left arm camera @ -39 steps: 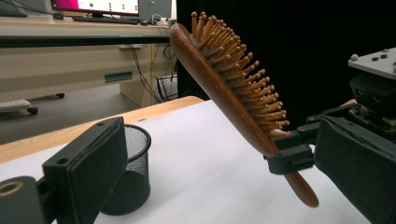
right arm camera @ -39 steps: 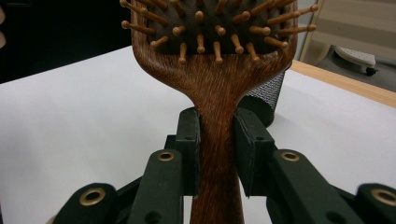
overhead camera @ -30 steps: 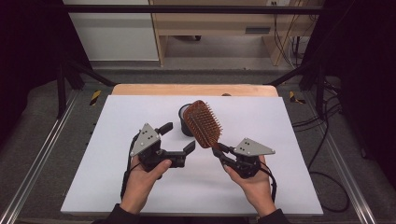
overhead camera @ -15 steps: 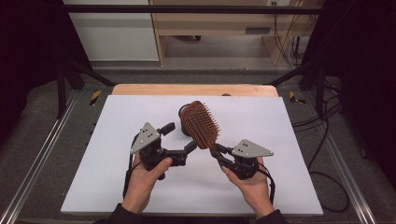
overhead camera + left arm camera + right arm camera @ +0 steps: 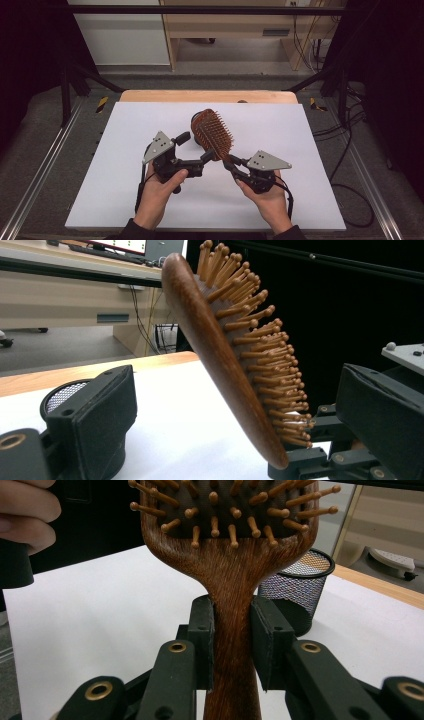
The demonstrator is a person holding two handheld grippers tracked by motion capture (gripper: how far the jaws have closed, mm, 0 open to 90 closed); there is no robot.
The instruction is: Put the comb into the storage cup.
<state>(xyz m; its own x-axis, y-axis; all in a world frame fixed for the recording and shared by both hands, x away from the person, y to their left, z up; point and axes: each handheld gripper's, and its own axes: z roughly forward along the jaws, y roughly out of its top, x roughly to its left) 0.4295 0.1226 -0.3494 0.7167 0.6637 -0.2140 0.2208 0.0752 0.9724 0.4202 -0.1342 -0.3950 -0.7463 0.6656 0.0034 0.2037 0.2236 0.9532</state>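
Observation:
A brown wooden paddle hairbrush point(image 5: 214, 132) with peg bristles stands tilted above the white table top. My right gripper point(image 5: 226, 161) is shut on its handle; in the right gripper view the two pads point(image 5: 204, 640) press the handle point(image 5: 232, 630) from both sides just below the head. My left gripper point(image 5: 196, 147) is open, with the brush head point(image 5: 220, 355) between its jaws and touching neither one. The brush's smooth back faces one jaw and the bristles face the other. A black mesh cup point(image 5: 196, 141) stands right behind the brush.
The white board point(image 5: 125, 200) covers a wooden table whose far edge point(image 5: 210, 96) shows at the back. The mesh cup point(image 5: 300, 585) stands upright and empty-looking. A hand point(image 5: 25, 505) holds the left gripper nearby. Metal rails and cables run along both sides.

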